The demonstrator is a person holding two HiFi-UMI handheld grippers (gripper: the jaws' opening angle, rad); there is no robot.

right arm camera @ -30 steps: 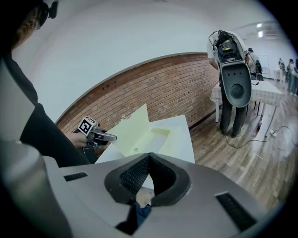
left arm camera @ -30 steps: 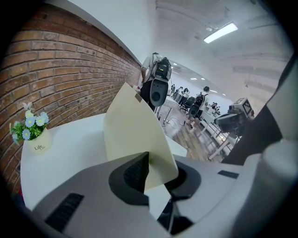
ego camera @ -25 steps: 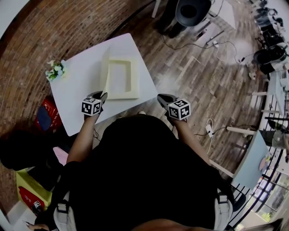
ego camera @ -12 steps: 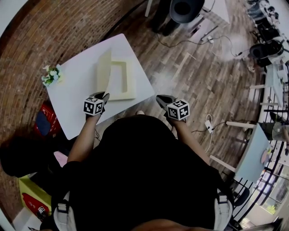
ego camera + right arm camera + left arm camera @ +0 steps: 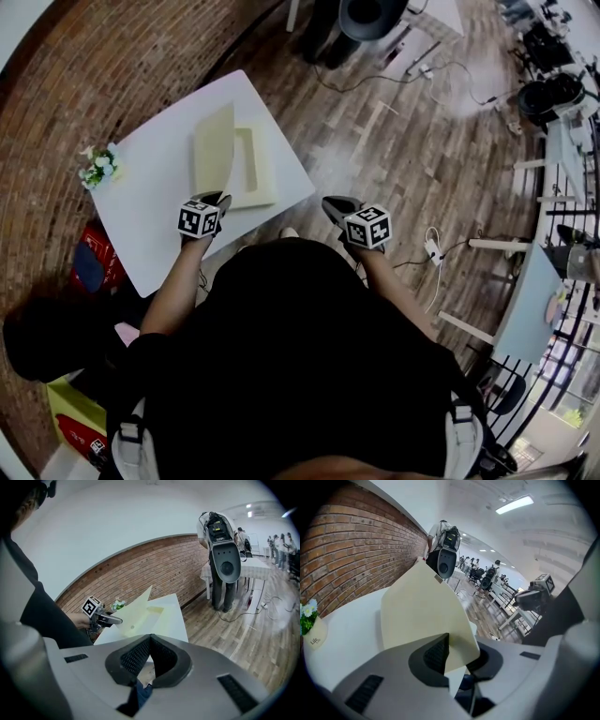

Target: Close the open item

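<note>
A cream cardboard box stands open on the white table (image 5: 150,220). Its base (image 5: 261,173) lies flat, and its lid (image 5: 214,150) stands raised and leans over the base. My left gripper (image 5: 217,200) is at the lid's near corner. In the left gripper view the lid (image 5: 422,606) fills the middle and its corner sits between the jaws of the left gripper (image 5: 457,660), which are opening. My right gripper (image 5: 328,202) hangs off the table's near edge, shut and holding nothing. The right gripper view shows its pads (image 5: 140,654) meeting, with the lid (image 5: 136,609) and left gripper (image 5: 115,619) beyond.
A small pot of flowers (image 5: 97,167) stands at the table's far left edge. A brick wall runs behind the table. A black machine (image 5: 361,14) stands on the wooden floor beyond the table, with cables (image 5: 441,70) nearby. Red items (image 5: 89,262) lie under the table's left side.
The lid has swung from nearly upright to leaning over the base, hiding part of the opening. My left gripper has followed its corner. The right gripper has barely moved.
</note>
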